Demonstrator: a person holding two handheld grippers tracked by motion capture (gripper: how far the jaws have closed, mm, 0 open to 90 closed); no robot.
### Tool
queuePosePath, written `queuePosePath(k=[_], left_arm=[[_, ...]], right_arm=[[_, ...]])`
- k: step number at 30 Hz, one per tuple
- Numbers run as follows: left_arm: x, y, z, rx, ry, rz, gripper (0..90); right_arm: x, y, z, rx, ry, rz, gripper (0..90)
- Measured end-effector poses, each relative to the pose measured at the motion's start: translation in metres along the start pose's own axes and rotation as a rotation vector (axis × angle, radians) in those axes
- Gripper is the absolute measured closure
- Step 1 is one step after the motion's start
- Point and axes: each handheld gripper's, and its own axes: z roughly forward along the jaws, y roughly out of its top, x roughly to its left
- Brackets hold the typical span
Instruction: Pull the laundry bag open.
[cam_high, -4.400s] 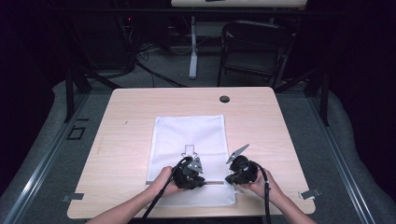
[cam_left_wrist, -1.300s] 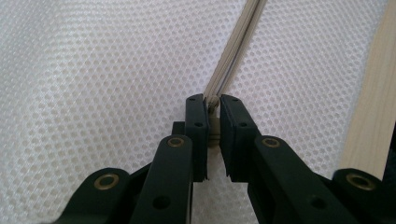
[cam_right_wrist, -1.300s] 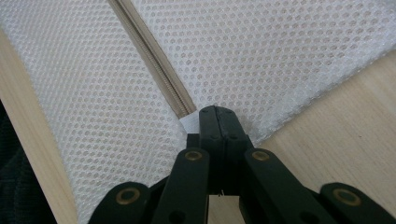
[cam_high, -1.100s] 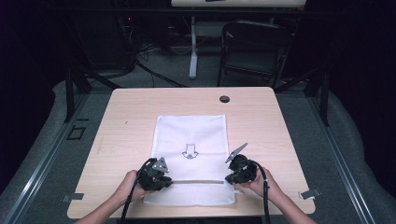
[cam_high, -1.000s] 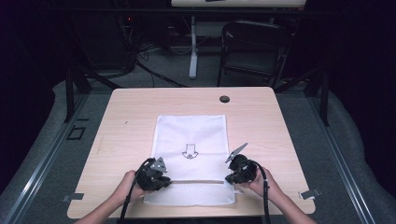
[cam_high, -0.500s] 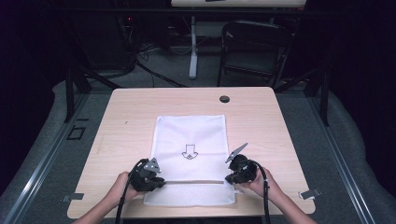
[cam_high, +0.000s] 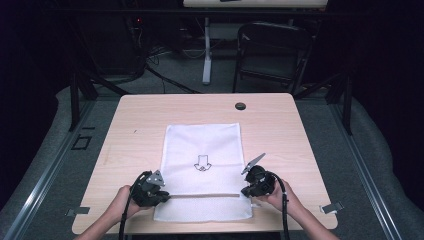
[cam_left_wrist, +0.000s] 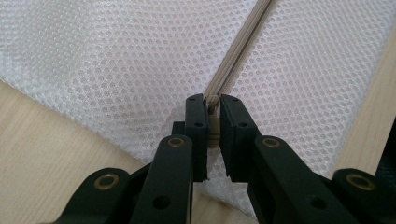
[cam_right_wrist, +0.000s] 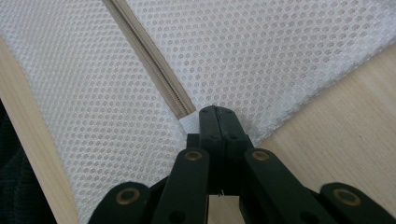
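looking down from the high view, i see a white mesh bag (cam_high: 202, 167) lying flat in the lower middle of the frame, on a light wooden table (cam_high: 135, 130). the bag is the one container here, and i cannot make out anything inside it; it lies thin and flat. a small black arrow mark (cam_high: 202, 162) is printed near its centre, and a beige zipper (cam_high: 205, 195) runs across it close to the lower edge of the frame.

my left gripper (cam_high: 159, 192) sits at the bag's lower left corner, at the end of the zipper. in the left gripper view, lower centre, its jaws are nearly together and pinch the beige zipper pull (cam_left_wrist: 213, 122) between the pads, with the zipper track running off toward the upper right of that frame.

my right gripper (cam_high: 246, 190) sits at the bag's right edge in the high view, at the other end of the zipper. in the right gripper view, lower centre, its jaws are pressed fully together on the mesh just beside the zipper's white end tab (cam_right_wrist: 188, 123).

the mesh is fine, with small round holes, and shows as bright white against the wood. a small dark round disc (cam_high: 240, 106) sits on the table near the far edge, well apart from the bag.
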Motion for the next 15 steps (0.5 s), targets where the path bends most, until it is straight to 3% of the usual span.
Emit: queuePosePath(k=[15], left_arm=[[0.004,-0.012,-0.012,-0.001,0.015,-0.018,82.7]], right_arm=[[0.000,0.000,0.000,-0.002,-0.001,0.003,90.0]])
